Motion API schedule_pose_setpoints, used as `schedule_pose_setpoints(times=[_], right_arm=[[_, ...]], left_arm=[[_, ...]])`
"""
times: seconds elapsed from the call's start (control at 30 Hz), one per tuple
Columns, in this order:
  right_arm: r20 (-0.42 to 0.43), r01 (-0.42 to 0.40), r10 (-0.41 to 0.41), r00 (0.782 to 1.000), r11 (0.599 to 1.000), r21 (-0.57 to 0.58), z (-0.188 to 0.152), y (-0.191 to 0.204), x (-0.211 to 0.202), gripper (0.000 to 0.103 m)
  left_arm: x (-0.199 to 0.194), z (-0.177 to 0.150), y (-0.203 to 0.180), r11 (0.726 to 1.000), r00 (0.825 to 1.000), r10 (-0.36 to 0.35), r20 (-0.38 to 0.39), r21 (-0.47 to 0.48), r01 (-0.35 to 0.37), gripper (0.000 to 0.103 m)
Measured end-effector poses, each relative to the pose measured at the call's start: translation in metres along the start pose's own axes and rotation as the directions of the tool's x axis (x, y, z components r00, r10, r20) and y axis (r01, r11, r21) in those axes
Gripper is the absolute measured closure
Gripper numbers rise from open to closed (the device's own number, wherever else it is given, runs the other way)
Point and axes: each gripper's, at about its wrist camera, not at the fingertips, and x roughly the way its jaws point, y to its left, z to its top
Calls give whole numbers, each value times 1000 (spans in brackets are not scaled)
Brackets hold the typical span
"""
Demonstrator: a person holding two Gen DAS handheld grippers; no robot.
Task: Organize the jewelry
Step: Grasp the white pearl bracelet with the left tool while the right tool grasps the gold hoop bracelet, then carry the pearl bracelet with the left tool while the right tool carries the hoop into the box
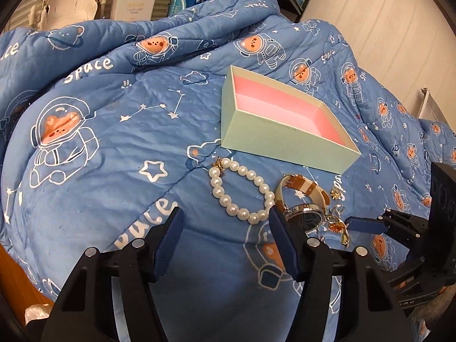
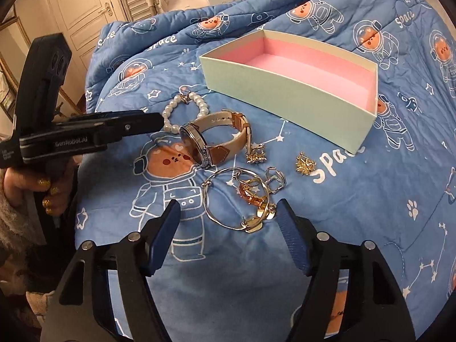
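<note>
Both grippers, left gripper (image 1: 225,223) and right gripper (image 2: 228,213), are hovering wide, holding nothing, lining up on bracelet (image 2: 236,199) beside box (image 2: 285,91) for loading.

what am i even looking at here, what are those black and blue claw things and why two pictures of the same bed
Those claws are two handheld grippers; a person holds one in each hand, and each carries a fisheye camera looking along its fingers. So one picture comes from the left gripper, the other from the right gripper.

Both are open and hold nothing.

On the blue space-print quilt lie an empty mint box with a pink lining, a pearl bracelet, a watch with a tan strap, a thin bangle, some rings and two small gold pieces.

In the right view you also see the left gripper from the side, reaching towards the pearls.
</note>
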Motion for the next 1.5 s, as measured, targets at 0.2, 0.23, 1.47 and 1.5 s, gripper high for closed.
schedule_pose_setpoints(times=[0.2, 0.23, 1.47, 1.5], right_arm=[[-21, 11, -12, 1000, 1000, -25, 8, 0, 11, 45], [-24, 12, -13, 1000, 1000, -25, 9, 0, 12, 47], [71, -104, 101, 992, 994, 39, 26, -11, -50, 54], [74, -101, 98, 992, 994, 39, 29, -13, -51, 54]], left_arm=[[20, 17, 0, 1000, 999, 4, -39, 4, -4, 53], [22, 20, 0, 1000, 999, 7, -43, 3, -6, 58], [-47, 51, -49, 979, 992, -123, -13, 162, 124, 94], [-48, 55, -51, 977, 991, -130, -18, 170, 131, 94]])
